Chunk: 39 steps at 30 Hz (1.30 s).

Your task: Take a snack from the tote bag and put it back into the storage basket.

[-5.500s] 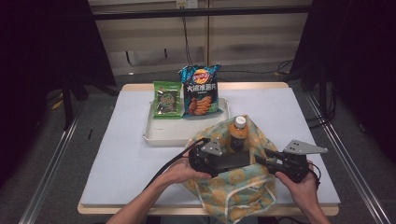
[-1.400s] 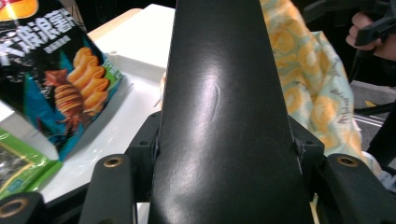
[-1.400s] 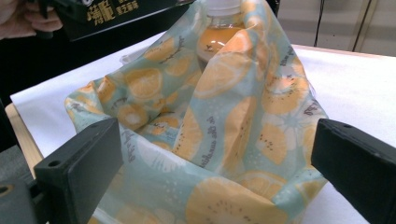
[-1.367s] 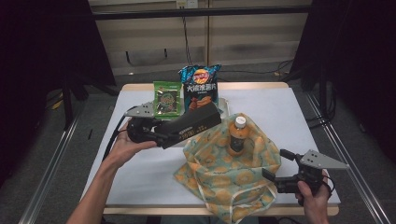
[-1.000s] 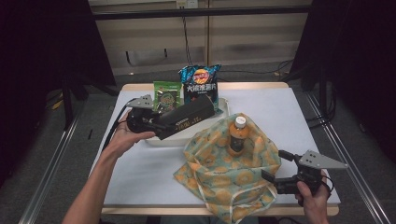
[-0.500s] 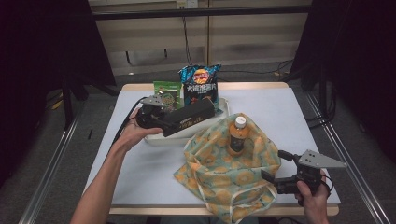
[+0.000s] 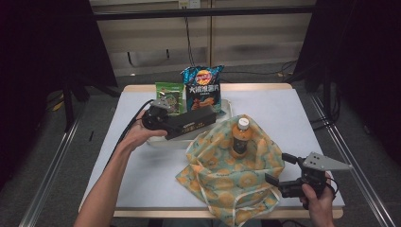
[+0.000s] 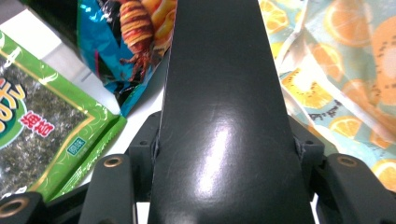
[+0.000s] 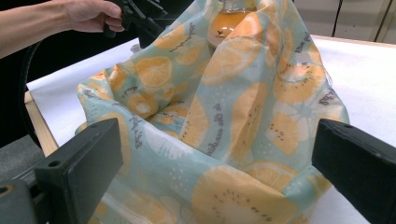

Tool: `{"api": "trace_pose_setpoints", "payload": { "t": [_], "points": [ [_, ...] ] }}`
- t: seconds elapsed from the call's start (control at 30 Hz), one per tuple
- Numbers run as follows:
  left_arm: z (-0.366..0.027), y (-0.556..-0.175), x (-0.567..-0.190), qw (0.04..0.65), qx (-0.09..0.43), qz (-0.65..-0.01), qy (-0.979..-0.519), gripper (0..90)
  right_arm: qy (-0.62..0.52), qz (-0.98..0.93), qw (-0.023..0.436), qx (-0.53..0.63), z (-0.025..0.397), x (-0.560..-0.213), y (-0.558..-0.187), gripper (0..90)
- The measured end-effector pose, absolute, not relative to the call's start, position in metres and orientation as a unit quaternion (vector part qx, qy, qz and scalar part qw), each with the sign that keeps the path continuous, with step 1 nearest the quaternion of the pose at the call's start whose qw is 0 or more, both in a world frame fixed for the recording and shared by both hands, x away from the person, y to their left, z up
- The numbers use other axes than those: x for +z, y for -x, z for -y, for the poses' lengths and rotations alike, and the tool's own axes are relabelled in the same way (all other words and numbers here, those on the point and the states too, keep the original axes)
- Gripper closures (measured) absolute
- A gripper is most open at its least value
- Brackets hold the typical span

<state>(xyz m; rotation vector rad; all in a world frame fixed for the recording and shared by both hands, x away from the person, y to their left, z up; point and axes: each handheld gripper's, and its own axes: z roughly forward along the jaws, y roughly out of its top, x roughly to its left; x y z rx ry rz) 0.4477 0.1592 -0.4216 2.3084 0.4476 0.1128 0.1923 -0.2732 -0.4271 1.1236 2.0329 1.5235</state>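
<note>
Left tool (image 7: 213, 113), seemingly pressed together, hovers over the tray (image 7: 226, 105) beside the chip bag (image 7: 202, 90); right tool (image 7: 270, 181) spread by the fruit-print bag (image 7: 231, 177).

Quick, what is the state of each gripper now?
Left gripper: shut, holding nothing, over the tray.
Right gripper: open, at the fruit-print bag.

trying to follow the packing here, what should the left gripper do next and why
Probably ease forward and open beside the blue chip bag. The left gripper is over the white tray, its jaws shut, right next to that bag and the green seaweed pack. The fruit-print bag already holds the bottle, so a snack likely goes in next.
</note>
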Motion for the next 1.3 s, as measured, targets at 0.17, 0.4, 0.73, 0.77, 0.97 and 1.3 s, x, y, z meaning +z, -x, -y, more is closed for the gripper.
{"api": "trace_pose_setpoints", "payload": {
  "t": [0.17, 0.4, 0.73, 0.77, 0.97, 1.3],
  "points": [
    [-0.152, -0.45, -0.429, 0.377, 0.044, -0.176, -0.908, 43.1, -0.397, -0.722, 0.181, 0.538, 0.274, -0.428, -0.194, 1.3],
    [-0.144, -0.457, -0.434, 0.363, 0.037, -0.172, -0.915, 43.0, -0.399, -0.72, 0.181, 0.538, 0.275, -0.428, -0.194, 1.3],
    [-0.137, -0.464, -0.448, 0.372, 0.025, -0.168, -0.912, 42.7, -0.398, -0.722, 0.179, 0.536, 0.275, -0.429, -0.194, 1.4],
    [-0.137, -0.465, -0.448, 0.371, 0.022, -0.165, -0.914, 42.7, -0.397, -0.723, 0.181, 0.536, 0.275, -0.429, -0.194, 1.3],
    [-0.13, -0.465, -0.455, 0.376, 0.021, -0.157, -0.913, 42.5, -0.397, -0.723, 0.18, 0.536, 0.274, -0.43, -0.194, 1.3],
    [-0.111, -0.468, -0.458, 0.358, 0.013, -0.13, -0.924, 42.3, -0.396, -0.724, 0.179, 0.536, 0.275, -0.429, -0.194, 1.3]
  ]
}}
